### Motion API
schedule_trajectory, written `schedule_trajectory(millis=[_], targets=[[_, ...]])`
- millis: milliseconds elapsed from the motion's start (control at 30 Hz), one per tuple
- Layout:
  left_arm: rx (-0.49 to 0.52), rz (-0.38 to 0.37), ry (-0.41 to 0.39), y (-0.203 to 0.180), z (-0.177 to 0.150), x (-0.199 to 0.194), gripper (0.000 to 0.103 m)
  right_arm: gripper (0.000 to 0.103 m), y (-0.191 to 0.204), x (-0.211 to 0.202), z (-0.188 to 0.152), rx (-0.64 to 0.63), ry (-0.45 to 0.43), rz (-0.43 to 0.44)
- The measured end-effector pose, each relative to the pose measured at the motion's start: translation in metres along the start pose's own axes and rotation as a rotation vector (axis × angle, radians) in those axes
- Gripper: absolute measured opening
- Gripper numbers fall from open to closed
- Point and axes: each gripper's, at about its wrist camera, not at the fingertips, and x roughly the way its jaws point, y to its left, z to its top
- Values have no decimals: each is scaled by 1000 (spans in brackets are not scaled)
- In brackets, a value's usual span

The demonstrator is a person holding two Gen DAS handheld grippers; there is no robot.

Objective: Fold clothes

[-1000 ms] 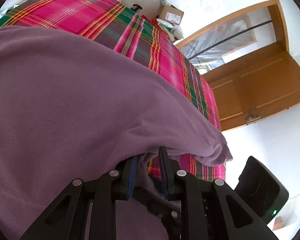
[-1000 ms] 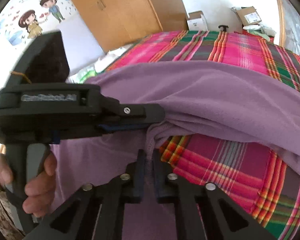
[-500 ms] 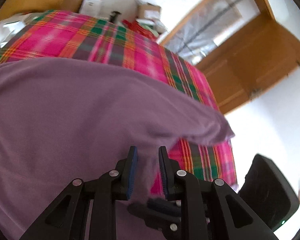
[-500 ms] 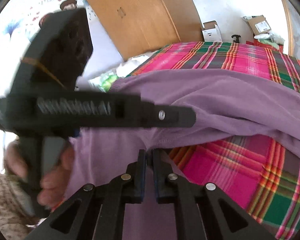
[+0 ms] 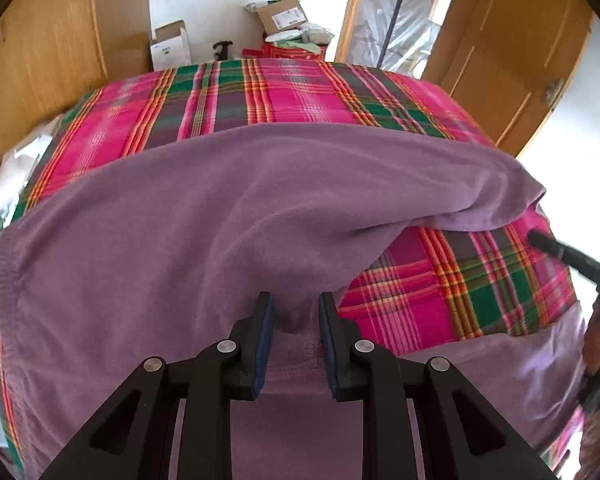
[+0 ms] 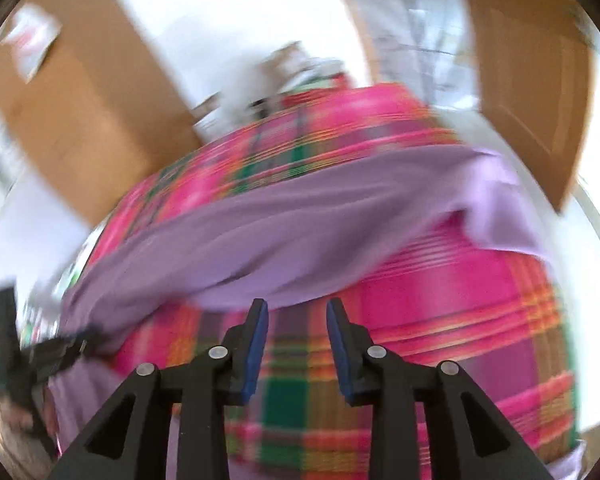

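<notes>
A purple garment point(image 5: 204, 216) lies across a pink and green plaid bed cover point(image 5: 284, 92), folded over so the cover shows under its lifted edge. My left gripper point(image 5: 294, 312) has its jaws slightly apart with a bunched fold of the purple cloth between them. My right gripper point(image 6: 296, 312) is open and empty above the plaid cover point(image 6: 440, 308), just in front of the purple garment point(image 6: 284, 236); this view is blurred. The right gripper's black body also shows at the right edge of the left wrist view point(image 5: 568, 260).
Wooden wardrobe panels point(image 5: 48, 48) stand at the left and an open wooden door point(image 5: 512, 40) at the right. Cardboard boxes point(image 5: 284, 20) sit on the floor beyond the bed. White and green items point(image 5: 8, 176) lie at the bed's left edge.
My right gripper has let go of the purple cloth, opened and swung away to the right. My left gripper's jaws have widened a little and the view has turned toward the bed's far end.
</notes>
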Motion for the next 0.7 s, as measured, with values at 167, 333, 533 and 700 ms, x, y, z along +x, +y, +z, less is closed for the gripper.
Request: schedule_trajectory(millis=[167,333,533,700], targets=[[15,43,14,-2,2,10,23,35,-31,9,15,72,3,-25],[35,74,40,-7,3,19,23,35,-45,29,28,168,2,4],[61,111,48,-15,6,24,23,31,-52,45,41,196,-9,-4],[61,101,50,-15,7,26,23,6,-52,43,47,183,-38,-14]])
